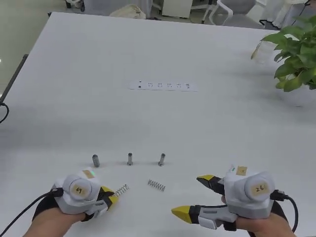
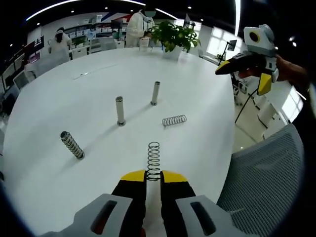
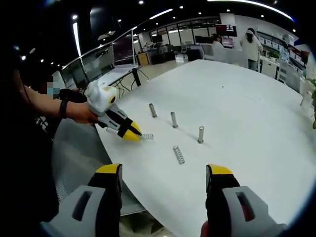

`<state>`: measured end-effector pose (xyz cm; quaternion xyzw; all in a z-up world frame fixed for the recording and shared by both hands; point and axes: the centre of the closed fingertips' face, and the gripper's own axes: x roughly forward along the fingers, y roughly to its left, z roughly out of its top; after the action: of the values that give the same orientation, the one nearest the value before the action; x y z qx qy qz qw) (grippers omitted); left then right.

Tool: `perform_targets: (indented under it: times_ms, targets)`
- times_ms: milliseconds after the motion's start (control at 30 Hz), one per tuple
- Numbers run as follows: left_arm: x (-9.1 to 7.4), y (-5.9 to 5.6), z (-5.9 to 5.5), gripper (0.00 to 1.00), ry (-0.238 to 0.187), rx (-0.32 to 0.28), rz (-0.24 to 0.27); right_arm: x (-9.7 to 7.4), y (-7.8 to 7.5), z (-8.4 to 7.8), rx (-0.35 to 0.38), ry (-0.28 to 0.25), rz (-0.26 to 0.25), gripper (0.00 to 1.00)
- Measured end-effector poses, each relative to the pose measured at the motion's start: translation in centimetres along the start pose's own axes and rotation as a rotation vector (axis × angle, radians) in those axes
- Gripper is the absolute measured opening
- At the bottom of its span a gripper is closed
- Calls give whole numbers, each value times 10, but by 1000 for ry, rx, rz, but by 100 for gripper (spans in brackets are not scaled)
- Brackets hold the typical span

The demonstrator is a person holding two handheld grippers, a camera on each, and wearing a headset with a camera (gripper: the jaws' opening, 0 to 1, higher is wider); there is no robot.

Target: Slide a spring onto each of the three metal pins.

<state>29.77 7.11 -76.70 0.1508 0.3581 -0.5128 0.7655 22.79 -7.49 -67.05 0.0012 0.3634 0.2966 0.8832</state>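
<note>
The left gripper point(image 2: 153, 177) is closed almost fully, with the near end of a held spring point(image 2: 153, 159) pinched between its yellow tips. The spring's free end points away over the table point(image 2: 207, 148). Whether that end touches the surface cannot be told.

The right gripper point(image 3: 163, 170) is held at the near right with its jaws spread wide and nothing between them.

A loose spring point(image 1: 156, 185) lies flat between the two grippers, just on the near side of the pin row.

In that row, the left pin point(image 2: 72, 144) already carries a spring. The middle pin point(image 2: 120, 110) and right pin point(image 2: 155, 93) are bare and upright.

The second of three fittings is judged to be in hand. For the next move, the held spring must be carried to a bare pin. Its free end must then be centred over the pin top, and its axis turned upright before lowering.
</note>
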Motion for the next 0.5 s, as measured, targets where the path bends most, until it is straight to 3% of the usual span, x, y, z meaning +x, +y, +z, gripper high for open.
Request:
perform_targets:
  times_ms: [300, 500]
  targets:
    - [-14, -2, 1, 2, -19, 4, 13, 5, 2, 1, -8, 1, 19, 66]
    - [-28, -1, 12, 2, -57, 5, 24, 8, 4, 2, -18, 3, 35, 64]
